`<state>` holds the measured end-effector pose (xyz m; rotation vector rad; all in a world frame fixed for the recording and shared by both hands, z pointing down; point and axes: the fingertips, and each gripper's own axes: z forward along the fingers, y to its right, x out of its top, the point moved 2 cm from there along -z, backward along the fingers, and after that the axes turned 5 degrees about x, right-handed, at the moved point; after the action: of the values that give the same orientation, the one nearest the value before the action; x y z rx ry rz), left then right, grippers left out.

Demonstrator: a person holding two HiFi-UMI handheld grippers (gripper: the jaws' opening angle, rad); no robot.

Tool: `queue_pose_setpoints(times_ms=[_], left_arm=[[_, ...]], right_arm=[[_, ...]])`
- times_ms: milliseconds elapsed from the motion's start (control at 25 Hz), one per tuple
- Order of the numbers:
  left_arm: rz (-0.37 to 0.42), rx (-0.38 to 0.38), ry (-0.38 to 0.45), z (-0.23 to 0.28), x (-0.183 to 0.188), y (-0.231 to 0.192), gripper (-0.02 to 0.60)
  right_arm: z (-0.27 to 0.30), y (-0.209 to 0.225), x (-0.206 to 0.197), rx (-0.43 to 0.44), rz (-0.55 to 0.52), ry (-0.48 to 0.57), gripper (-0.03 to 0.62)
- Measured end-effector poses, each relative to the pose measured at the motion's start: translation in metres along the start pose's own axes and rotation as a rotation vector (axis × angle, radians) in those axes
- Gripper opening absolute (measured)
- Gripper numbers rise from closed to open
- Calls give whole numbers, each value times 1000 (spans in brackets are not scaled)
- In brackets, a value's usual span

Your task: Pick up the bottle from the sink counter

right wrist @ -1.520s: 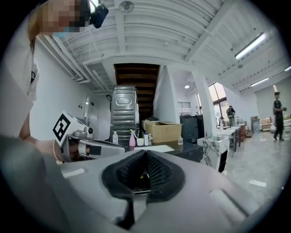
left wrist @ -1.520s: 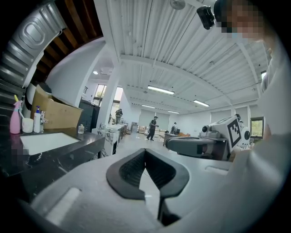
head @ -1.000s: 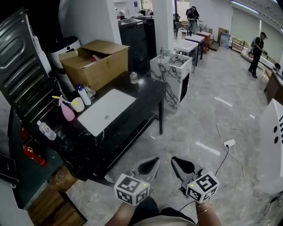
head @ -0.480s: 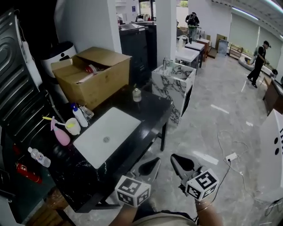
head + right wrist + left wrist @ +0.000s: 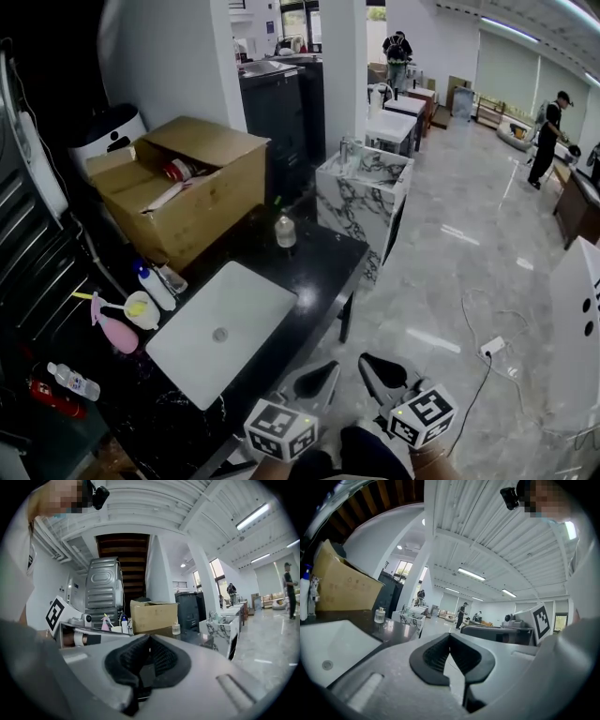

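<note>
We see L gripper [image 5: 322,375] & R gripper [image 5: 379,371], both w/ jaws together, nothing held, near sink counter [image 5: 319,272]. Small bottle [image 5: 285,231] stands upright on counter, beyond basin [image 5: 248,314].

Four bottles [image 5: 285,231] [image 5: 150,286] [image 5: 112,330] [image 5: 75,381], one box [image 5: 202,206], one sink [image 5: 246,309], two grippers [image 5: 323,373] [image 5: 375,367].

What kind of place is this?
Probably a showroom or open test hall, not a home: the black sink counter stands in a row with a marble vanity and more white vanities, on a wide tiled floor where people stand far off.
</note>
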<state>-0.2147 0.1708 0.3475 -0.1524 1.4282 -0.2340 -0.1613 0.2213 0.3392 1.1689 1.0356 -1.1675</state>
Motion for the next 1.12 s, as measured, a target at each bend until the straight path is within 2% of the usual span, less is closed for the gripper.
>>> queue_pose_setpoints(times_ms=[160, 360, 520, 640, 840, 1120], left_arm=[[-2, 13, -9, 27, 0, -18, 2], [18, 51, 18, 78, 20, -44, 2], [42, 81, 15, 118, 38, -62, 2], [15, 132, 18, 146, 45, -78, 3], [11, 188, 12, 192, 52, -94, 2], [26, 236, 35, 244, 69, -104, 2]], right_arm=[[19, 27, 1, 11, 1, 3, 3], [52, 77, 14, 47, -13, 19, 3], [88, 116, 33, 114, -37, 20, 3], [109, 142, 44, 159, -39, 23, 3], [123, 184, 51, 223, -47, 1, 3], [134, 235, 55, 269, -48, -2, 3]])
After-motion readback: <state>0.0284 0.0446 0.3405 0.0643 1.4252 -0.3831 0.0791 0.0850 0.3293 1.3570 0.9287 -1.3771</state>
